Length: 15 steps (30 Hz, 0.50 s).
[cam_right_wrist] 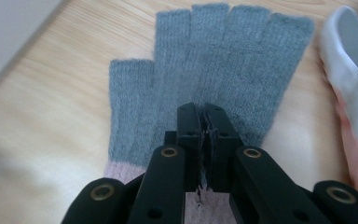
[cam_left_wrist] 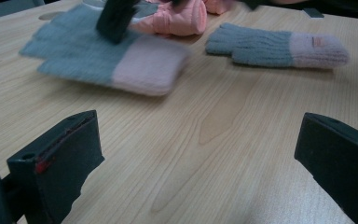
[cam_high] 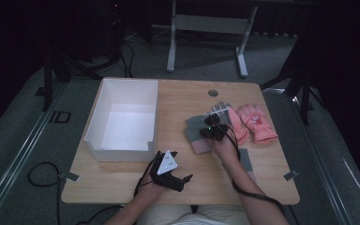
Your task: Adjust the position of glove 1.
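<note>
Knitwear like this grey fingerless glove (cam_right_wrist: 223,60) is light, soft and limp, so expect it to sag and drape from wherever you pinch it rather than lift flat. Your right gripper (cam_right_wrist: 204,122) has its jaws pressed together on a fold of the knit near the middle of the glove, just above where the grey meets the pale pink cuff (cam_right_wrist: 121,170); that is a sound spot, since the doubled fabric there gives the pads something to bite and the wool is not slippery. A hold on one of the stubby finger ends would likely let it stretch or slip free.

It lies flat on the wooden table (cam_high: 192,98), right of the white box (cam_high: 104,121) and just left of the pink padded gloves (cam_high: 258,123). Its open fingers point toward the far edge, its cuff toward you. Its twin, the second grey glove (cam_left_wrist: 275,46), lies apart on the table, nearer your side.

Your left gripper (cam_high: 171,171) rests near the front edge with its jaws wide apart and nothing between them.
</note>
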Each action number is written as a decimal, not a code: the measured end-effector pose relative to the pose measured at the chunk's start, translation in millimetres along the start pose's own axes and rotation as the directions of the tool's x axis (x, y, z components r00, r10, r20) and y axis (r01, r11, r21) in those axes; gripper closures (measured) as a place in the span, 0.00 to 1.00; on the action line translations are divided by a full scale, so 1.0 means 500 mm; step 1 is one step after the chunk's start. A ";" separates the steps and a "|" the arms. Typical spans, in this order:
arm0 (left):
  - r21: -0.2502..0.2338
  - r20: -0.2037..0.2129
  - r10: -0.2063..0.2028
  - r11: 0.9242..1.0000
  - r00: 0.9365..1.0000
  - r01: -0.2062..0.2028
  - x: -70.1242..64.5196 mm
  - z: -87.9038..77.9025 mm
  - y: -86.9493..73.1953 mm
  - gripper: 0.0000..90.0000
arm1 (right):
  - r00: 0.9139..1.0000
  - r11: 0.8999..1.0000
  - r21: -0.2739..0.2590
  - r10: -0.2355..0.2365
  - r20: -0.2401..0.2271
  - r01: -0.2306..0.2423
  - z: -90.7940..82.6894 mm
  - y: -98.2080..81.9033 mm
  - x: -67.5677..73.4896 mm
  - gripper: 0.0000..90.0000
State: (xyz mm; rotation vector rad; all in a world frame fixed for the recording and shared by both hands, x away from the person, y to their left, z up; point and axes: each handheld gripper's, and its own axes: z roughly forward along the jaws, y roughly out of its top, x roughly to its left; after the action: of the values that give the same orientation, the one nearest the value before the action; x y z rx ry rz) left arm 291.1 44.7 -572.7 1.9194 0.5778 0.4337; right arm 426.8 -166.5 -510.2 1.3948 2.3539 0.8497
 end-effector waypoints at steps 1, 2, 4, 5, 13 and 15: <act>-0.002 0.000 -0.003 1.000 1.000 0.003 -0.001 0.000 0.000 0.00 | 1.000 1.000 -0.004 0.004 0.009 -0.004 -0.011 -0.009 0.006 0.96; 0.000 -0.001 -0.003 1.000 1.000 0.003 -0.001 0.000 0.000 0.00 | 1.000 1.000 -0.016 0.013 0.020 -0.012 -0.024 -0.021 0.012 0.96; 0.000 -0.003 -0.003 1.000 1.000 0.003 -0.002 0.001 0.000 0.00 | 0.999 0.999 -0.028 0.045 0.012 -0.045 -0.047 -0.046 0.024 0.96; -0.001 -0.002 -0.003 1.000 1.000 0.003 -0.002 0.000 0.000 0.00 | 0.998 0.997 -0.045 0.063 0.011 -0.063 -0.059 -0.059 0.028 0.96; -0.001 -0.002 0.003 1.000 1.000 -0.003 -0.001 0.000 0.000 0.00 | 0.993 0.989 -0.098 0.117 0.016 -0.115 -0.107 -0.136 0.062 0.96; 0.001 -0.005 0.006 1.000 1.000 -0.006 -0.002 0.000 0.000 0.00 | 0.992 0.987 -0.089 0.130 -0.008 -0.130 -0.109 -0.148 0.065 0.96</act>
State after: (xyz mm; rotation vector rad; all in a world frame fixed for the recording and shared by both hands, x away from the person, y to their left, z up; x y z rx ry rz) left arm 290.3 43.9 -572.8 1.9220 0.5753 0.4422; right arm 331.1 -183.8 -510.5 1.5237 2.2164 0.9793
